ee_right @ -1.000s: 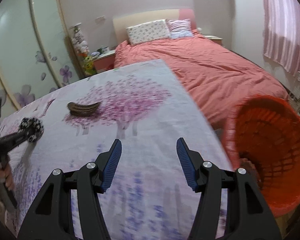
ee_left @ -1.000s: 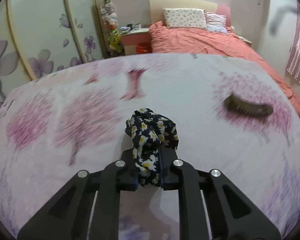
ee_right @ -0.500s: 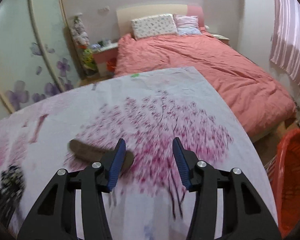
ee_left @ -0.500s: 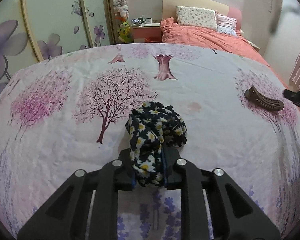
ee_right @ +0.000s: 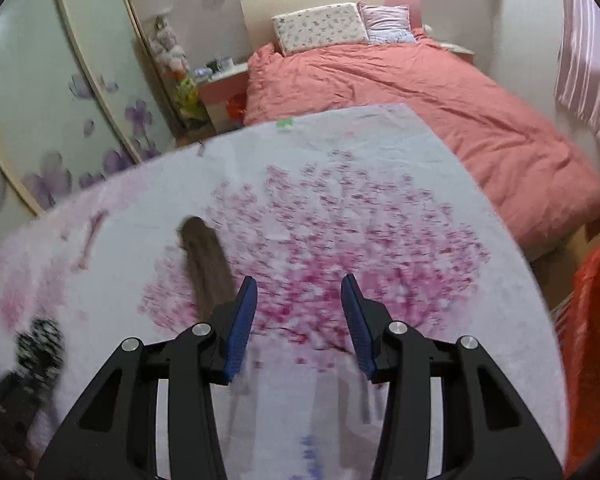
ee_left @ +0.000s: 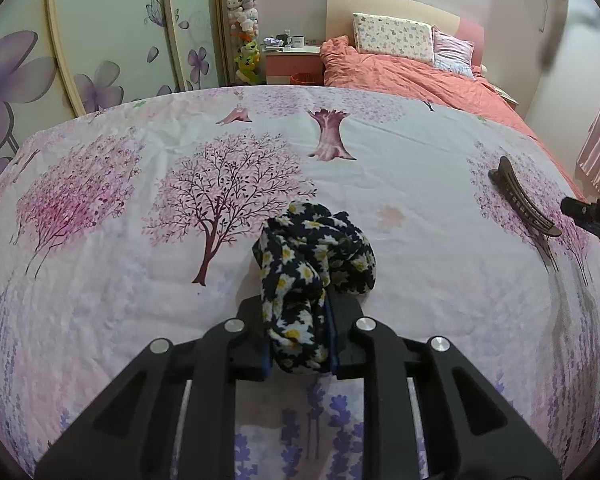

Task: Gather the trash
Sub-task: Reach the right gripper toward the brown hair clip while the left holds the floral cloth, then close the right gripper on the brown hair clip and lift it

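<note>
**Now: scrunchie clamped on my left, right jaws spread beside the hair clip**

Clearly my left gripper (ee_left: 298,338) is clenched on the daisy-print scrunchie (ee_left: 314,264): the two black fingers press in from either side on its lower fold, with only the fabric between them. What I hold is a bunched ring of dark navy cloth dotted with white, yellow-centred flowers; its upper part puffs out above and to the right of the fingertips, over the tree-print sheet (ee_left: 140,240). I cannot tell whether its far side touches the sheet or hangs just above it.

On the other side, my right gripper (ee_right: 298,320) stands wide apart, blue pads (ee_right: 242,324) facing each other with nothing between them but the pink blossom print. The brown hair clip (ee_right: 208,268) lies on the sheet just left of my left-hand finger, its near end hidden behind that fingertip; motion blur smears it, so I cannot say whether the finger touches it. From the left camera the same clip (ee_left: 520,200) reads sharper: a long, curved, toothed claw lying flat near the right edge of the sheet, with the tip of my right gripper close beside its near end.

An orange-red mesh basket (ee_right: 592,340) shows at the right edge of the right view, off the sheet's side. Beyond the sheet sits a bed with a salmon duvet (ee_right: 400,92).
</note>
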The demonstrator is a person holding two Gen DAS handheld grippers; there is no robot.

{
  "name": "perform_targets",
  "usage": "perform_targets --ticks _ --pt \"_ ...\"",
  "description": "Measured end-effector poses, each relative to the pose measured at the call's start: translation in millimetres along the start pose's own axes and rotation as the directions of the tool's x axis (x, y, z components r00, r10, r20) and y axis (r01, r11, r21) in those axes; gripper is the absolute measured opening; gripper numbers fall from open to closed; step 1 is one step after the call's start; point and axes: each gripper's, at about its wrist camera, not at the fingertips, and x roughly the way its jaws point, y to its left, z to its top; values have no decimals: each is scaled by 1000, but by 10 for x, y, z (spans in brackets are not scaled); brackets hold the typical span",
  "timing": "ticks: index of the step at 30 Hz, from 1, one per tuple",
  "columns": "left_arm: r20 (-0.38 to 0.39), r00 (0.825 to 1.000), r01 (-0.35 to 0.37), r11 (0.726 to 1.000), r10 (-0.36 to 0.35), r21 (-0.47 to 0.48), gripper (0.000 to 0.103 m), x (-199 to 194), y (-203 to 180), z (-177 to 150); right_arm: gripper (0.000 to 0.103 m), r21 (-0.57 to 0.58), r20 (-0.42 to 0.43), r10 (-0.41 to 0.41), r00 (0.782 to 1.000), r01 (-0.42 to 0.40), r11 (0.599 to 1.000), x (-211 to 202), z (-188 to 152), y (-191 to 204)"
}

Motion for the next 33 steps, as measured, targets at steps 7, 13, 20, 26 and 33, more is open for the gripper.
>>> perform_targets --ticks 7,13,20,26,33 --pt "0 1000 8 1000 -8 -7 22 0 19 -5 46 -86 -1 20 1000 -20 996 175 5 323" --pt "0 1000 17 1000 -17 -14 22 4 38 -9 46 -142 -9 -28 1000 27 990 289 -31 432" --pt "0 1000 19 1000 -19 -16 22 8 40 -2 46 -161 -21 -56 998 52 986 348 -5 501" --pt "0 1000 19 1000 -19 -16 22 9 42 -3 46 -185 -24 -72 997 66 981 382 16 529" --pt "0 1000 20 1000 -20 -17 22 8 42 -3 36 -188 -20 -86 996 81 979 411 28 547"
